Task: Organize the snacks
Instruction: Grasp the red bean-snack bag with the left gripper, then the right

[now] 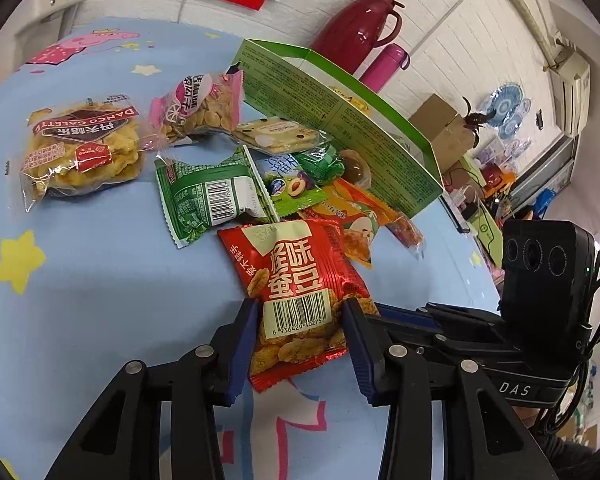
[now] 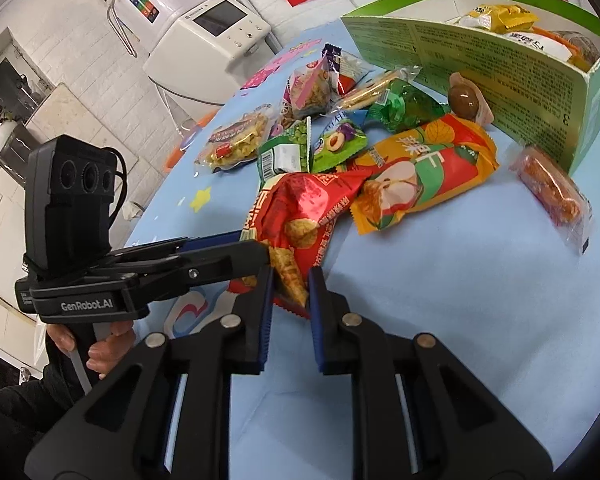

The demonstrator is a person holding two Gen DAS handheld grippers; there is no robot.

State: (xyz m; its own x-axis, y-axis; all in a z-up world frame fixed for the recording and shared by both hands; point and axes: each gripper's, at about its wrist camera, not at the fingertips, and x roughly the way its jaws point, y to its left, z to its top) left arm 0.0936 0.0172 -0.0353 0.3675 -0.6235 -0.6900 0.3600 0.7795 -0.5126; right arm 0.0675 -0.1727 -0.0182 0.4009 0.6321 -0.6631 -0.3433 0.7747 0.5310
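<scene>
Snacks lie heaped on the blue bench [image 1: 80,280] beside the green box [image 1: 340,120], and the red packet [image 1: 296,292] sits nearest, between both tools. The left hand-held gripper [image 1: 300,320] straddles its barcode end, jaws spread and seemingly touching its sides without pinching. The right hand-held gripper [image 2: 290,280] brackets the packet's corner [image 2: 288,268], jaws narrow; I cannot tell whether it grips. One firm pinch should do: close on the flat sealed edge rather than the puffy middle, then lift clear of the orange packet [image 2: 420,168] before heading for the box
</scene>
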